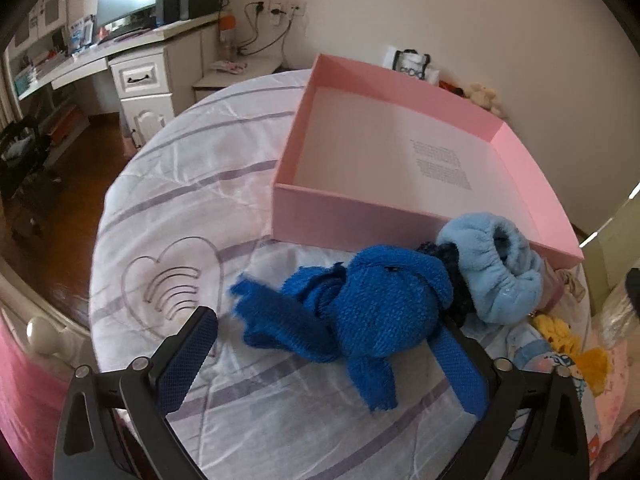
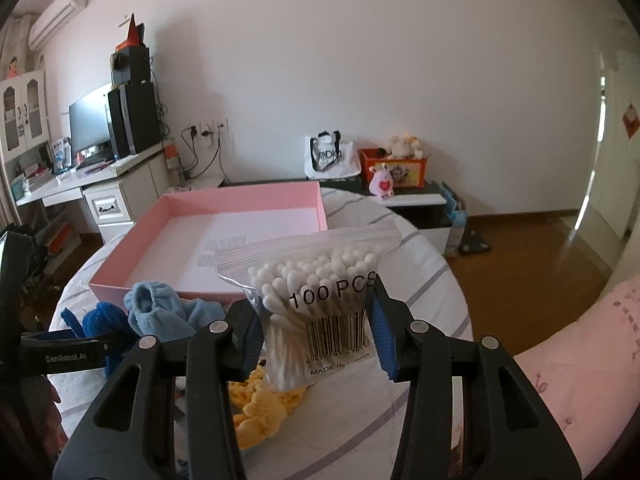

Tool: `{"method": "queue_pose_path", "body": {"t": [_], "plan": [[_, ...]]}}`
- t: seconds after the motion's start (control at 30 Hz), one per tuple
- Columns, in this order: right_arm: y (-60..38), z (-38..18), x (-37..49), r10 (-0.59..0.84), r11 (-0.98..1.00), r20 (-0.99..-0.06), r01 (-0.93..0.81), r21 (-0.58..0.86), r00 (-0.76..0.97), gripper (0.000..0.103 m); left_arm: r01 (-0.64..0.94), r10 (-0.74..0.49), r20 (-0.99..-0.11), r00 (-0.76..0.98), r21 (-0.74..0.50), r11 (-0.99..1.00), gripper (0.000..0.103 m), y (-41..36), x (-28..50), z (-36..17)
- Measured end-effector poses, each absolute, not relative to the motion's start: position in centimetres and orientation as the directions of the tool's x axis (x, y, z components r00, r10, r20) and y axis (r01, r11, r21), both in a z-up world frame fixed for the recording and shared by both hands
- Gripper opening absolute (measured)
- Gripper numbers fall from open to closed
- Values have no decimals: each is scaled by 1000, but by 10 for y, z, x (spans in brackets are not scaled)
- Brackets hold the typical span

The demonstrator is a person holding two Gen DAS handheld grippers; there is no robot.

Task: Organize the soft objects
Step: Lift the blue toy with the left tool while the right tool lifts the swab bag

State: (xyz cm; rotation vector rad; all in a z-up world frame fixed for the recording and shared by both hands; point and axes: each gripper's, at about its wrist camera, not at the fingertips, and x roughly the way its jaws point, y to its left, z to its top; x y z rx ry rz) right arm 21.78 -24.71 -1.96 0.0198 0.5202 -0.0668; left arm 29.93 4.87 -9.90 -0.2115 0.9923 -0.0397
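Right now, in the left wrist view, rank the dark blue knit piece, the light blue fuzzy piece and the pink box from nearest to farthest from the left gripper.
1. Dark blue knit piece, between the open left gripper fingers.
2. Light blue fuzzy piece, just beyond, to the right.
3. Pink box, behind both.

This is a bedroom in a home. A bed (image 1: 192, 208) with a white, purple-striped sheet carrying an embroidered heart fills the foreground. Along the wall stands a white bench (image 2: 72, 184) bearing a monitor (image 2: 89, 122) and speakers (image 2: 134, 116). An air conditioner (image 2: 60, 8) hangs high on the wall, plush toys (image 2: 404, 146) sit in an orange box, and the floor (image 2: 532, 252) is brown wood.
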Motion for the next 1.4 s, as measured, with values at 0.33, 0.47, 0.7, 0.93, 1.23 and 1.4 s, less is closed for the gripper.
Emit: {"method": "queue_pose_path", "body": {"t": [0.33,0.47,0.7,0.93,1.23,1.4], "plan": [[-246,-20,213,-40,998,-499,56,17,866,43,12,-149,-769,622,-181,983,40,39,268,-73],[-243,-14,202,-33,999,-481,46,15,876,43,4,-129,-762,634,-163,987,40,42,257,-64],[-234,-2,178,-14,1000,-450,19,7,893,43,11,-102,-748,655,-126,992,40,34,221,-45],[-221,14,152,25,1000,-414,-23,10,910,43,24,-87,-704,705,-99,995,41,30,181,-18],[-205,38,111,61,998,-342,-62,7,938,43,29,-74,-629,774,-82,996,41,30,124,18],[-198,50,85,73,997,-297,-72,16,952,43,30,-65,-577,814,-71,997,41,31,85,38]]}}
